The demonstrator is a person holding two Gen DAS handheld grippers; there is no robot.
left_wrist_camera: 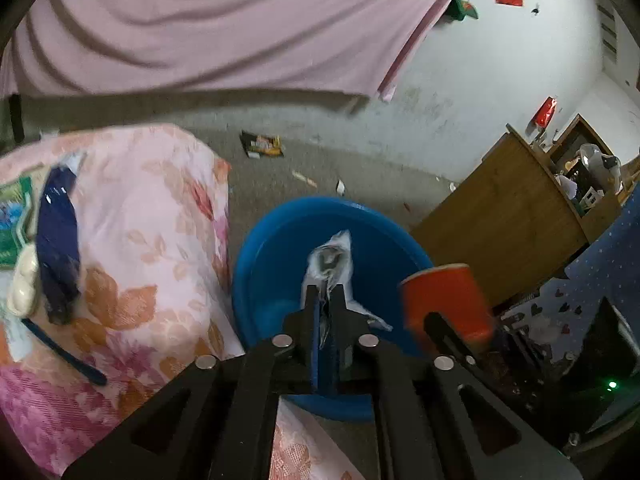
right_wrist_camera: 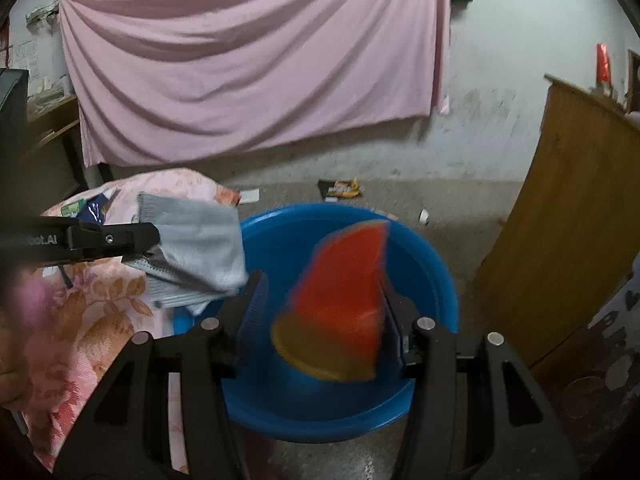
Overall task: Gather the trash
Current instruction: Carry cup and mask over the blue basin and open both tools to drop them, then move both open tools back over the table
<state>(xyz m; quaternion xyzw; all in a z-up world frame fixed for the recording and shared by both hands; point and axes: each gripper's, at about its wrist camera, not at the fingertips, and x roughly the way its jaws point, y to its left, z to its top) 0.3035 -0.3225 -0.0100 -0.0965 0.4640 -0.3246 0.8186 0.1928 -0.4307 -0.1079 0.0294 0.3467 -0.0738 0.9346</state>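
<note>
**Both grippers over the blue basin**

Your left gripper [left_wrist_camera: 325,294] sits over the blue basin [left_wrist_camera: 276,248], its jaws almost together and pinching a crumpled clear-and-grey wrapper [left_wrist_camera: 334,258] that sticks out past the tips, above the basin's inside. Your right gripper [right_wrist_camera: 320,312] also hangs over the basin, jaws spread wide around a red paper cup [right_wrist_camera: 340,300]; the cup is tilted and blurred, lying against the right finger, with a gap on the left side.

Just left of the basin, a floral quilt [left_wrist_camera: 140,240] crowds its rim; a dark blue packet [left_wrist_camera: 58,240] and a green packet [left_wrist_camera: 12,220] lie on it. Just right of the basin stands a wooden cabinet [left_wrist_camera: 504,216]. Beyond the basin, a yellow-and-black snack wrapper [left_wrist_camera: 262,145] and 2 small scraps lie on the grey floor. Farther back, a pink sheet [right_wrist_camera: 248,68] hangs on the wall.
</note>
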